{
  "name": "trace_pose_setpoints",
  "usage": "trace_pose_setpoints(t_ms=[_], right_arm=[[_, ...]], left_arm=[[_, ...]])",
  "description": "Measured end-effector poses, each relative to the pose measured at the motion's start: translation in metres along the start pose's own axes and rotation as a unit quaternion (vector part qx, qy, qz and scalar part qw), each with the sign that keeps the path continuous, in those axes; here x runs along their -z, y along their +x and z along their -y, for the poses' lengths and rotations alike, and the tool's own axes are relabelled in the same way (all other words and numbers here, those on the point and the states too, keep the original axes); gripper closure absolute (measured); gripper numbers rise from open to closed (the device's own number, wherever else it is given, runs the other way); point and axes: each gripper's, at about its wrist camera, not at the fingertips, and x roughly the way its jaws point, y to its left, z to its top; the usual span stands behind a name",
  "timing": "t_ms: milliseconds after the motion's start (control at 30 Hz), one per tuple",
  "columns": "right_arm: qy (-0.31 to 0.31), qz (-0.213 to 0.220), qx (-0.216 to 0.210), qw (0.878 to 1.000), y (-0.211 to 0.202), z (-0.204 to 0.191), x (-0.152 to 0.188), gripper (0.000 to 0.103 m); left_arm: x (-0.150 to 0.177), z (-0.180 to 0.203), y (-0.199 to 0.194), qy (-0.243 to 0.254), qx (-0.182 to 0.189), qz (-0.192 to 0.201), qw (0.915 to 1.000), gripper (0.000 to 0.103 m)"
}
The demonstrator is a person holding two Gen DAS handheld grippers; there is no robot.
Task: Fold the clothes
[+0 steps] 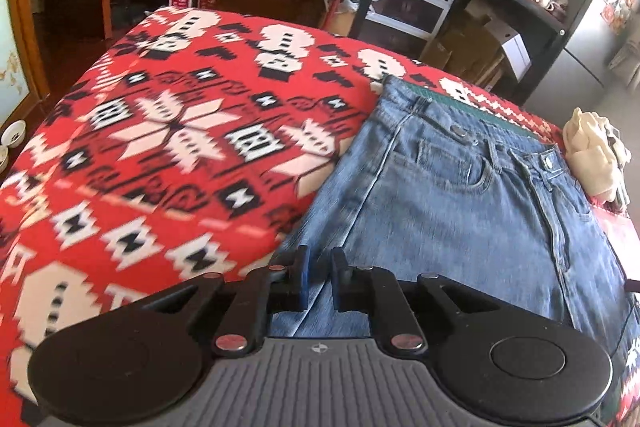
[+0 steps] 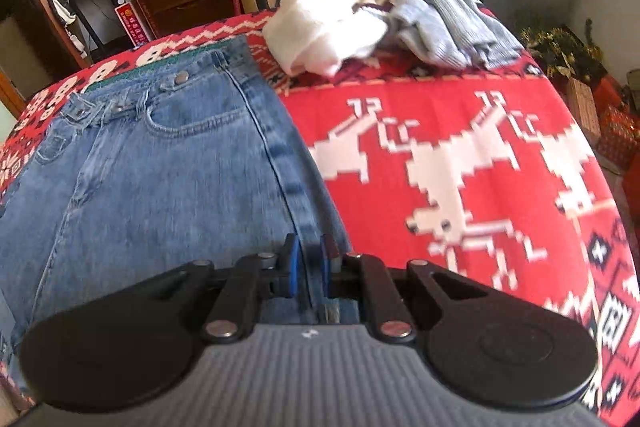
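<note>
Denim: blue denim jeans [image 1: 460,195] lie flat ahead of both grippers, waistband at the far end, metal button and front pockets facing up.
Cover: red blanket with white and black knitted-style patterns [image 1: 160,131] lies under the jeans and stretches away to the left of the left gripper and to the right of the right gripper.
Left gripper: black two-finger left gripper [image 1: 319,277] sits at the jeans' left side edge; its jaws stand narrow with denim between them, though whether the blue pads truly pinch the cloth I cannot tell.
Right gripper: black two-finger right gripper [image 2: 308,263] sits on the jeans' right side seam; its jaws are narrow, closed on that seam fold.
Pile: heap of cream and grey knitted garments with dark red stripes [image 2: 384,7] lies far ahead and to the right of the right gripper, apart from the jeans.
Sharpness: both views are slightly blurred.
</note>
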Motion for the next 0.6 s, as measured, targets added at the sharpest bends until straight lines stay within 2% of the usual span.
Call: trace_pose_setpoints(t_ms=[233,367,467,600], right_arm=[[0.009,-0.001,0.005,1.000,-0.017,0.005,0.012,0.092],[0.006,0.008,0.005,1.000,-0.021,0.001,0.006,0.091],[-0.008,0.017,0.005,1.000,-0.017,-0.006,-0.002,0.091],[-0.023,0.028,0.002,0.999,-0.008,-0.018,-0.016,0.091]], left_arm=[[0.004,0.002,-0.012,-0.002,-0.003,-0.001,1.0000,0.094],[-0.007,0.013,-0.015,0.012,0.017,0.019,0.9996,0.094],[-0.022,0.026,-0.005,0.036,0.023,0.027,0.9987,0.094],[-0.035,0.026,0.021,0.026,0.014,0.022,0.9993,0.094]])
